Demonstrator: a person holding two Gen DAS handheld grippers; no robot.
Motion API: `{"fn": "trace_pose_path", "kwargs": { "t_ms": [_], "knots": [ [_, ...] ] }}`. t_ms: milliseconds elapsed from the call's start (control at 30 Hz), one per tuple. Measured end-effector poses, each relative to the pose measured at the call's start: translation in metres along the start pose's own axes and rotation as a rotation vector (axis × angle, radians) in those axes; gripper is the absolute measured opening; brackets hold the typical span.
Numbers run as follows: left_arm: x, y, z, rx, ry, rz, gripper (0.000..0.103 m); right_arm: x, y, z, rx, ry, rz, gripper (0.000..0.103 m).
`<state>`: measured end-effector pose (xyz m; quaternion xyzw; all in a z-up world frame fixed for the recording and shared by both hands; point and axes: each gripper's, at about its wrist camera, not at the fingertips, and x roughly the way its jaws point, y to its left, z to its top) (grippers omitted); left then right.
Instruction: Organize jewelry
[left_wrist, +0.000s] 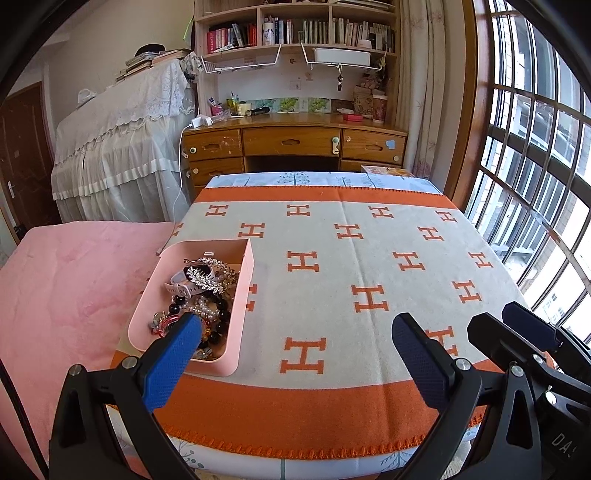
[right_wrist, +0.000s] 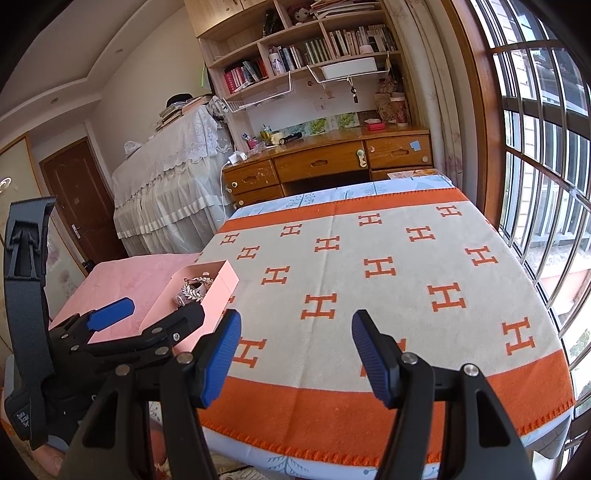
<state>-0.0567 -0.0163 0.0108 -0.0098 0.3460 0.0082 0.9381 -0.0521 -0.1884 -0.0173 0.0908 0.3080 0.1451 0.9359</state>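
I hold the left gripper with jaws spread wide, nothing between them. Its left finger overlaps the near end of the pink tray. The jewelry lies heaped inside the tray, ahead-left of this claw. The right gripper is likewise spread and empty above the orange-patterned blanket, with the tray to its front-left.

Left gripper jaws spread wide, right gripper alongside, jaws likewise apart
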Motion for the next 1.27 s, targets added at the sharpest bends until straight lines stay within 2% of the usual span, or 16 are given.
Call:
{"fn": "trace_pose_path", "kwargs": {
  "t_ms": [1267],
  "knots": [
    [0.0024, 0.001, -0.0029, 0.003, 0.016, 0.005, 0.102, 0.0049, -0.0045, -0.0084, 0.009, 0.011, 0.003, 0.063]
  ]
}}
